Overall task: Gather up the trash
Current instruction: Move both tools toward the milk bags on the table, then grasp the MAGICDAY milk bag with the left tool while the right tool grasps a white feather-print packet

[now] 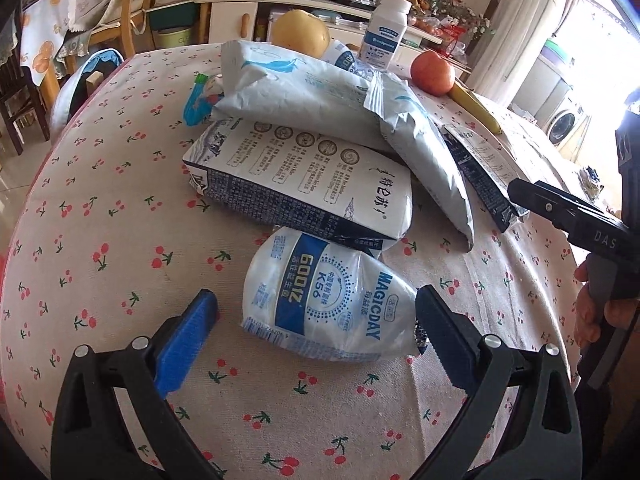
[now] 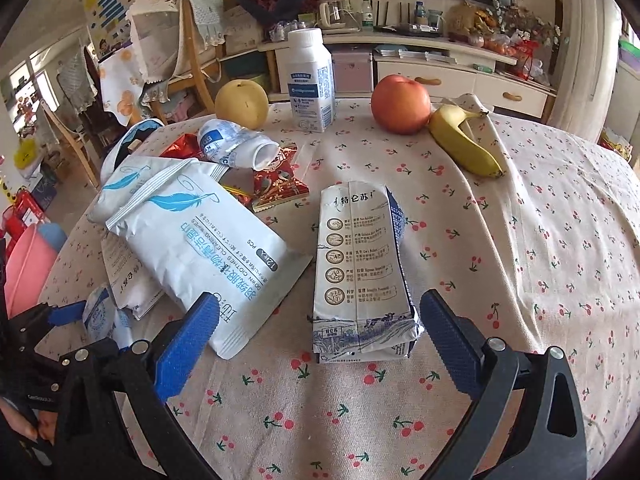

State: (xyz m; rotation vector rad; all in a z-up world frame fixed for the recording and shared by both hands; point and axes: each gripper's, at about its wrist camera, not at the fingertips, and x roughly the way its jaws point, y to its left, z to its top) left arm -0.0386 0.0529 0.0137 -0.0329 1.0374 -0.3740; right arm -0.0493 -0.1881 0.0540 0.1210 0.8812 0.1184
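Note:
In the left wrist view my left gripper (image 1: 316, 316) is open, its fingers on either side of a crushed MAGICDAY plastic bottle (image 1: 324, 300) lying on the cherry-print tablecloth. Behind it lie a flattened milk carton (image 1: 304, 180) and grey wipes packs (image 1: 320, 92). In the right wrist view my right gripper (image 2: 318, 324) is open around the near end of another flattened milk carton (image 2: 360, 276). A wipes pack (image 2: 196, 240), a crushed bottle (image 2: 236, 146) and red snack wrappers (image 2: 278, 184) lie to its left. The left gripper (image 2: 70, 312) shows at the far left.
An upright white bottle (image 2: 310, 80), a pear (image 2: 242, 104), an apple (image 2: 400, 104) and a banana (image 2: 464, 142) stand at the table's far side. Chairs (image 2: 188, 60) and a cabinet (image 2: 420, 64) are beyond. The right gripper (image 1: 568, 212) enters the left wrist view from the right.

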